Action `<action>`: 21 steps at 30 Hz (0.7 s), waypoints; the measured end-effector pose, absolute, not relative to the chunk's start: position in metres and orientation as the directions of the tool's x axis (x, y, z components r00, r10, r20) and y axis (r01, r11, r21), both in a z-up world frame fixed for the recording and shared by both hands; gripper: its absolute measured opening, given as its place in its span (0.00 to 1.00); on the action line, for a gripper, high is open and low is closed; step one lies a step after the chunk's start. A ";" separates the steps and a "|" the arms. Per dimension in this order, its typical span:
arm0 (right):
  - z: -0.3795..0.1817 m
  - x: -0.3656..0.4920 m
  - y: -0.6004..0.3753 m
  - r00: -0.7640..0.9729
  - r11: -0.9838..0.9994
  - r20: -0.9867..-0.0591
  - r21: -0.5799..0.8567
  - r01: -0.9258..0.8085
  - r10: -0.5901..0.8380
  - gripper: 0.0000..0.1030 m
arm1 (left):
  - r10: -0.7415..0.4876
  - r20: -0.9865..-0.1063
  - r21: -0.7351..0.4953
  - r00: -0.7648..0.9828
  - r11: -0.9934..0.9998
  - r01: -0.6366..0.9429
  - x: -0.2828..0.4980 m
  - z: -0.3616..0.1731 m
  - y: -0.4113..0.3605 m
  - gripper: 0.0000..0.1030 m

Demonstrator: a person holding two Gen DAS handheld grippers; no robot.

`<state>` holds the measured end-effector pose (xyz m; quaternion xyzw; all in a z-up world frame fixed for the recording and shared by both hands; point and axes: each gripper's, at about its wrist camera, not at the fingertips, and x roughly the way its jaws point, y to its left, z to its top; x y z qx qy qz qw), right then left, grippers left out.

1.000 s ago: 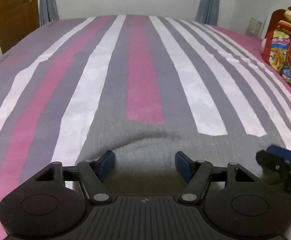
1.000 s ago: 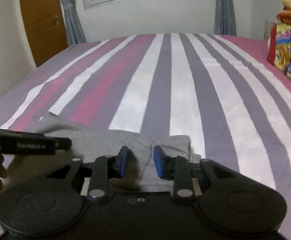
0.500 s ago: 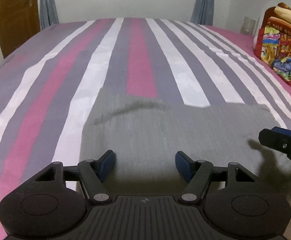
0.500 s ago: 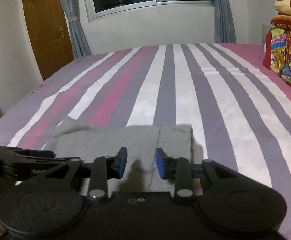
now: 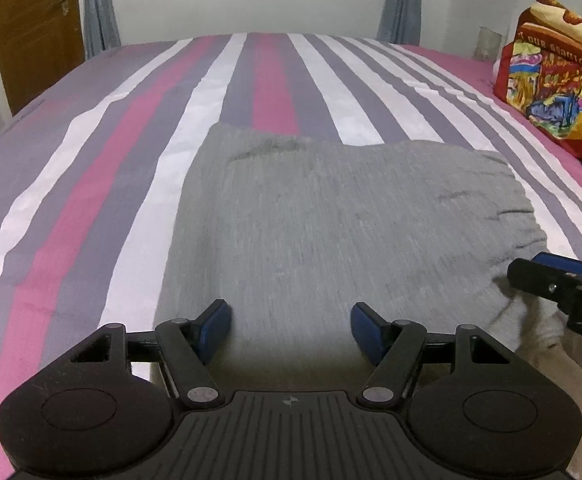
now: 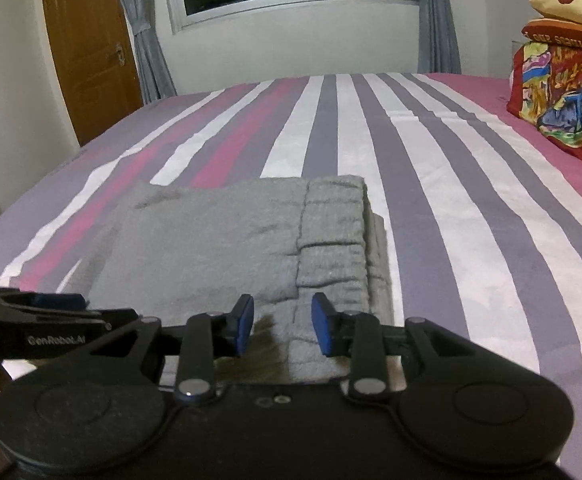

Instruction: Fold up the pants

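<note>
Grey pants folded, both tongs free

The grey pants (image 6: pixel 247 236) lay in a compact folded stack on the striped bed (image 6: pixel 471 200); my left tongs (image 5: pixel 291 320) stood wide and empty, my right tongs (image 6: pixel 283 324) narrowly parted, empty. Little seemed left beyond tidying.

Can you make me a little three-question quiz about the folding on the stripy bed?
1. True or false: the left gripper is clamped on the grey pants.
2. Where does the ribbed waistband of the folded pants lie in the right wrist view? A) left edge B) right edge C) hidden underneath
3. Fill in: the colourful stack of bedding sits on the ____ part of the bedsheet.

Key: 1 false, its jaws stand open with nothing between them; 2 B; 3 pink.
</note>
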<state>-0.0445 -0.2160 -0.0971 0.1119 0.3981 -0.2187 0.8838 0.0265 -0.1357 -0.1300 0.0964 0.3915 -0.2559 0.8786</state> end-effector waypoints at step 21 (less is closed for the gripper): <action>-0.110 -0.073 -0.212 0.530 0.849 -0.800 0.049 0.526 -0.282 0.37 | -0.393 -0.713 -0.053 0.580 0.856 0.514 -0.005 -0.125 -0.113 0.66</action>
